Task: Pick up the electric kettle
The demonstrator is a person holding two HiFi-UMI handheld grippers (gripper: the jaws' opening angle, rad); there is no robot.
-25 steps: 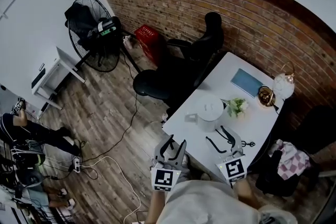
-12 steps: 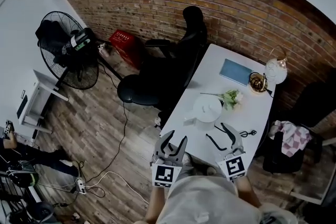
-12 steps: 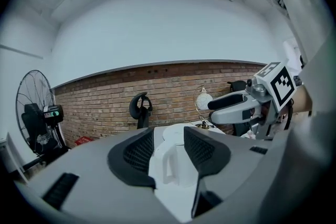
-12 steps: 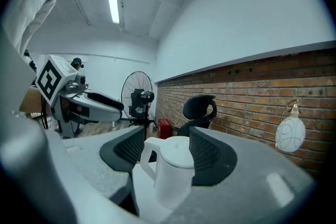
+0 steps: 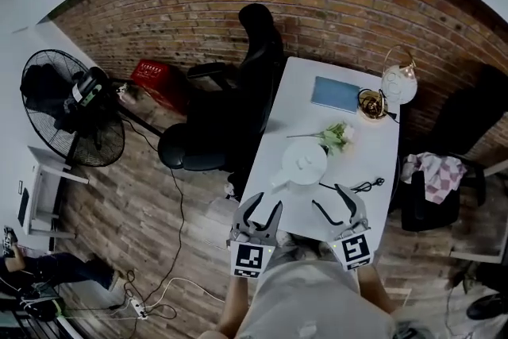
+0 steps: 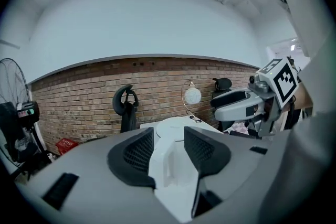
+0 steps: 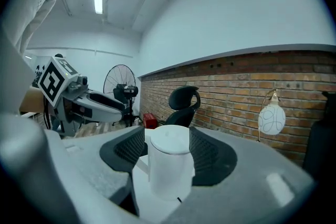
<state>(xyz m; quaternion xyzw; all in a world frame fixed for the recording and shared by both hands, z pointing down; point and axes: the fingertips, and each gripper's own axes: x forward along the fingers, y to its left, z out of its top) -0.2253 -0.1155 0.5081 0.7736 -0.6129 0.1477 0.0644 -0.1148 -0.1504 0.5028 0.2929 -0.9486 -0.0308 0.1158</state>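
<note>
The white electric kettle [image 5: 303, 163] stands on the white table [image 5: 373, 155] near its front end, handle toward the left front corner. My left gripper [image 5: 259, 210] is open just short of the table's front left corner, and the kettle [image 6: 170, 157] shows between its jaws, handle facing me, still apart from the pads. My right gripper [image 5: 333, 204] hovers open over the table's front edge. Its view has the kettle [image 7: 169, 160] framed between the jaws, a little beyond the pads and untouched.
Behind the kettle lie white flowers [image 5: 337, 135], a blue book [image 5: 335, 94], a gold dish [image 5: 370, 103] and a globe lamp [image 5: 397, 82]. A black cable [image 5: 361, 186] lies right of the kettle. A black office chair [image 5: 230, 115] stands left of the table, a fan [image 5: 67, 107] farther left.
The head view has swung, so the table now sits more upright in it. Both grippers have sunk and closed in on the table's front end, the left one more.
</note>
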